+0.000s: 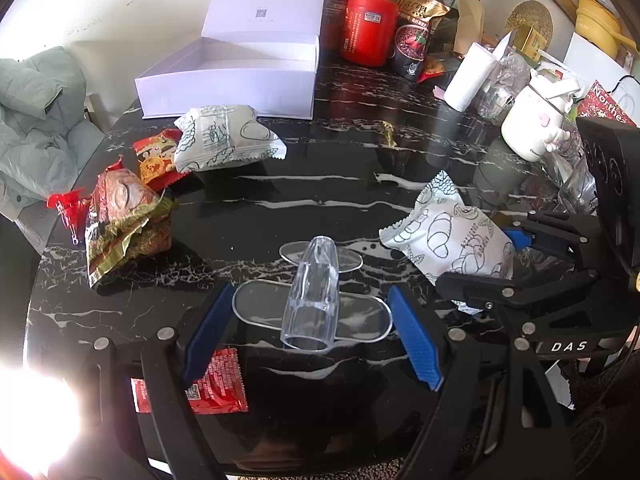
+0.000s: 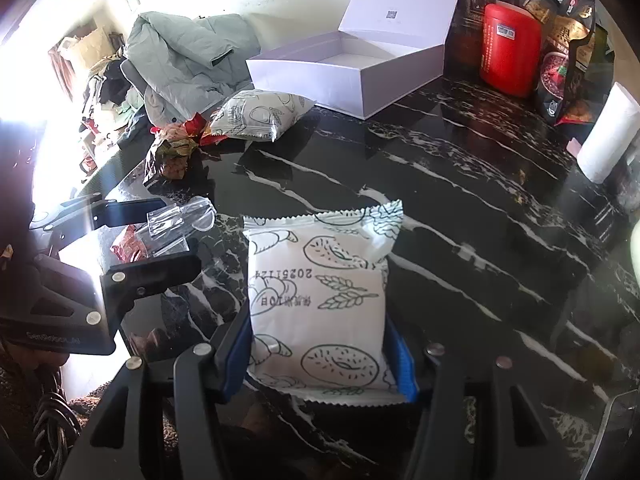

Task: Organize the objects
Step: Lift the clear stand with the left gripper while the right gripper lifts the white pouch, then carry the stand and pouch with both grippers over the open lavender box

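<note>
My right gripper (image 2: pixel 318 354) is shut on a white bread packet (image 2: pixel 320 300) printed with croissants, held just above the black marble table (image 2: pixel 460 184); the packet also shows in the left wrist view (image 1: pixel 448 236). My left gripper (image 1: pixel 312 332) is open, its blue pads on either side of a clear plastic stand (image 1: pixel 314 292) lying on the table, not touching it. A second white bread packet (image 1: pixel 230 136) lies in front of an open white box (image 1: pixel 228 76). Red and gold snack packets (image 1: pixel 120 216) lie at the left.
A red sachet (image 1: pixel 218 384) lies by my left finger. A red canister (image 1: pixel 368 30), dark food bags (image 1: pixel 424 20), a paper roll (image 1: pixel 470 76) and a white mug (image 1: pixel 532 124) crowd the back right. A grey jacket (image 1: pixel 36 120) hangs past the left edge.
</note>
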A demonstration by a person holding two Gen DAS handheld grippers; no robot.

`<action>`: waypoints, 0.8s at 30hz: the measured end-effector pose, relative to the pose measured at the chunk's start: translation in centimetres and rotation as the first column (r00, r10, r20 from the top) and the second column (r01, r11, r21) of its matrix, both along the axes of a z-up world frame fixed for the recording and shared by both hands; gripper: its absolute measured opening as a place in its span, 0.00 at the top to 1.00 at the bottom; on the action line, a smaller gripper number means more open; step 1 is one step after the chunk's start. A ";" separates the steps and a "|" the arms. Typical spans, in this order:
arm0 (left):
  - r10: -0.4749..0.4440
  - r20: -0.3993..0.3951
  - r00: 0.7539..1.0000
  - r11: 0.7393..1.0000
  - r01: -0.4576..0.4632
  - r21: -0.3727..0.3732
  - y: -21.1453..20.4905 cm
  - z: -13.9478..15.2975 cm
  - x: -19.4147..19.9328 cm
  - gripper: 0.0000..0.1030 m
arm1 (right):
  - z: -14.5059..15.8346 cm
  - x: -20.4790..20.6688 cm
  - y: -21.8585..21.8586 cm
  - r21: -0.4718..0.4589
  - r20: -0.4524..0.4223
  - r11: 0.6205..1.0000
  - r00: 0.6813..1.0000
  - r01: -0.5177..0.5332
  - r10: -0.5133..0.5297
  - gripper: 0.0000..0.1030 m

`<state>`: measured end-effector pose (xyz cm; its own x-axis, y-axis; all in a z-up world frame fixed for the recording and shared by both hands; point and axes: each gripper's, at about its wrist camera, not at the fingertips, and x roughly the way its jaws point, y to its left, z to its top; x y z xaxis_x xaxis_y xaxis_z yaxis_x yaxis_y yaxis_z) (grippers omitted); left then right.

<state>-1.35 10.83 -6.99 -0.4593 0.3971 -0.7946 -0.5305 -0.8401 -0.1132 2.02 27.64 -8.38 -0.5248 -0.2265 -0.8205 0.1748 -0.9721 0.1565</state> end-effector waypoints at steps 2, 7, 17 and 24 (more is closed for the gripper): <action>0.004 -0.003 1.000 1.000 -0.004 0.001 0.0 0.2 -0.1 0.24 | 0.3 -0.1 0.0 -0.003 -0.007 1.000 1.000 -0.003 0.003 0.42; 0.010 -0.017 1.000 1.000 -0.010 0.006 -0.2 1.0 -0.3 0.24 | 1.2 -0.5 -0.1 -0.007 -0.024 1.000 1.000 -0.012 0.012 0.42; 0.026 -0.059 0.998 1.000 -0.025 0.010 -0.3 3.0 -1.0 0.24 | 3.5 -1.7 -0.2 -0.012 -0.073 0.999 0.996 -0.046 0.045 0.42; 0.025 -0.106 0.994 1.000 -0.024 0.007 -0.1 4.5 -1.6 0.24 | 4.6 -2.6 -0.1 -0.021 -0.097 0.998 0.993 -0.066 0.064 0.42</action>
